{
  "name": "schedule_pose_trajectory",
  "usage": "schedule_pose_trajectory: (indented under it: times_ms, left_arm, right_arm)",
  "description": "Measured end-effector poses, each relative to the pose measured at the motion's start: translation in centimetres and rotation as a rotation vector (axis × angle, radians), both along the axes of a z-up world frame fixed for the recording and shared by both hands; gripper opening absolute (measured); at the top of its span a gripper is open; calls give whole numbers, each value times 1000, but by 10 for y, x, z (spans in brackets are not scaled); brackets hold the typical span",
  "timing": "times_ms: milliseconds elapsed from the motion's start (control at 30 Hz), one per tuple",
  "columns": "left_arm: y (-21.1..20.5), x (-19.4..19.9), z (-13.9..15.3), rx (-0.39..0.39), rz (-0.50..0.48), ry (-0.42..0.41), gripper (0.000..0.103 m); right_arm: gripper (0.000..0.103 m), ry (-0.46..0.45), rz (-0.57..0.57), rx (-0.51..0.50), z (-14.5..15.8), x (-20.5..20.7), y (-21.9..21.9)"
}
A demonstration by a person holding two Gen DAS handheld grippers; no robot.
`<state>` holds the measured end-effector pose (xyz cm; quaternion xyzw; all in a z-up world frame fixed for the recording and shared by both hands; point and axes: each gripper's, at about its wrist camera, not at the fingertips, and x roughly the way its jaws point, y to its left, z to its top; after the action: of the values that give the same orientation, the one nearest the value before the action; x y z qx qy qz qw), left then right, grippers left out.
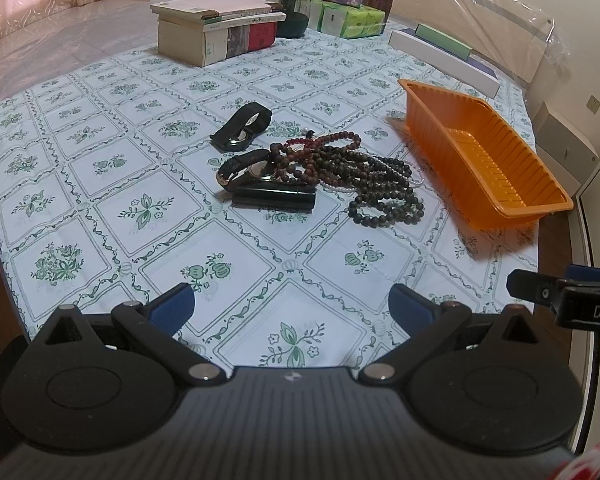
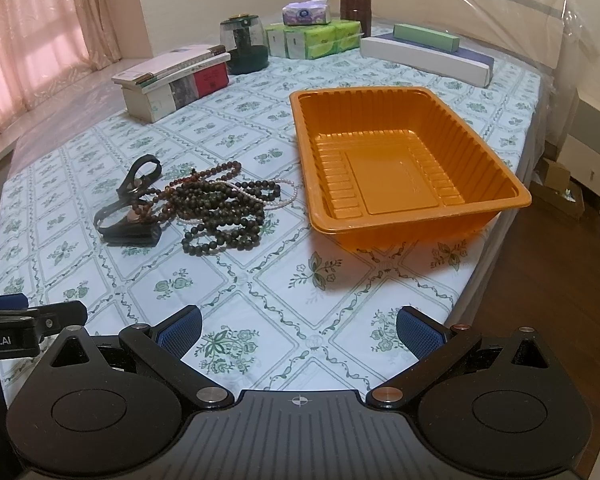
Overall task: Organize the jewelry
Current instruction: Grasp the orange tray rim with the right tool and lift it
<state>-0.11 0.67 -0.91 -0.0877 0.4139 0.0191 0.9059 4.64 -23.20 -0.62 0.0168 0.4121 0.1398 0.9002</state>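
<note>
The tablecloth [image 2: 284, 292] is pale with green floral diamonds. On it the tray [image 2: 496, 184] is solid orange. Left of the tray lie dark brown beads [image 2: 220, 216], reddish beads [image 1: 320, 142], possibly white pearls [image 2: 288, 194], and black-strapped watches [image 1: 242, 120].

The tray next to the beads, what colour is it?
Orange. The tray shows best in the right wrist view, empty inside.

Two low views, shared orange tray [image 1: 480, 148] [image 2: 404, 160]
</note>
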Motion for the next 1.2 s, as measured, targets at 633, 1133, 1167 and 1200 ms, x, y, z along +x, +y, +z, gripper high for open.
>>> schedule_pose_trajectory:
  times_ms: [633,1133,1167,1200]
  left_arm:
    - [1,39,-5,-61,-33,16,102]
    - [7,70,-13,-158,-20,-7,102]
    - [5,71,-13,-156,-26,-9,102]
    - [4,73,-14,-151,-33,-12,102]
  right_arm:
    - [102,-134,-180,80,22,31,-60]
    - [59,-161,-277,106,-3,122,-162]
    - [57,-145,-268,112,-7,128,-165]
    - [52,-131,-253,114,-11,134,-167]
